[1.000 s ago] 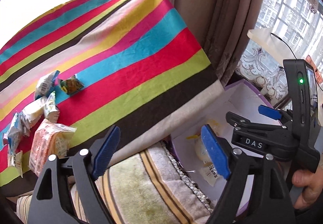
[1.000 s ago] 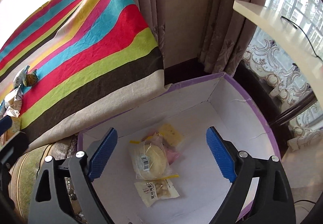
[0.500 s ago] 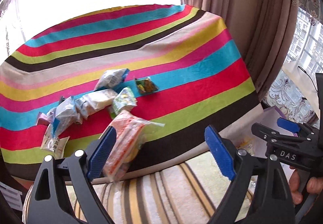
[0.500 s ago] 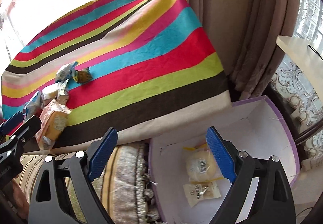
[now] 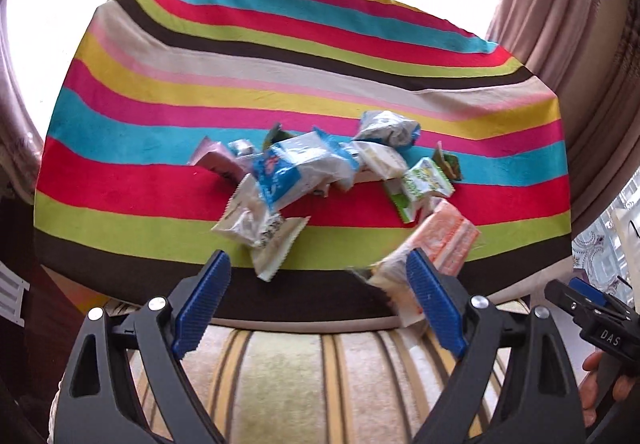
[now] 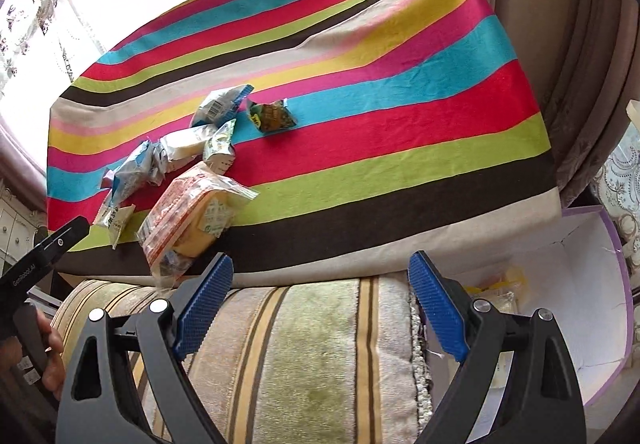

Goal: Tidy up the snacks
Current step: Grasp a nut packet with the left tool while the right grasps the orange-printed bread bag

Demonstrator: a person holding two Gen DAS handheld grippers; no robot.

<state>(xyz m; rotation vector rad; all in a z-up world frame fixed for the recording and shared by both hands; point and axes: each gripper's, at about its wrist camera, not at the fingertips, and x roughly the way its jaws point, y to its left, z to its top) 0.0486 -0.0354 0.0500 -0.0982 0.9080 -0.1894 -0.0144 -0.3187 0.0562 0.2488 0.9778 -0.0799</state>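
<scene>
Several snack packets [image 5: 304, 167] lie in a heap on the striped tablecloth [image 5: 160, 115]. A large orange-and-clear bag [image 5: 444, 236] hangs over the table's near edge; it also shows in the right wrist view [image 6: 188, 219]. A small green packet [image 6: 274, 116] lies apart to the right. My left gripper [image 5: 318, 300] is open and empty, just short of the table edge, facing the heap. My right gripper [image 6: 320, 298] is open and empty above a striped cushion. A white box with purple rim [image 6: 592, 284] holds a few packets [image 6: 500, 284], low on the right.
A striped cushion [image 6: 304, 356] lies between the table and me, left of the box. Curtains [image 6: 580, 23] hang at the right. The right gripper's body [image 5: 596, 324] shows at the left view's right edge, the left gripper's body [image 6: 36, 264] at the right view's left edge.
Both grippers swung left, away from the box and toward the table. The left view now faces the snack heap head on; the box has slid to the right view's edge. Both stayed open.
</scene>
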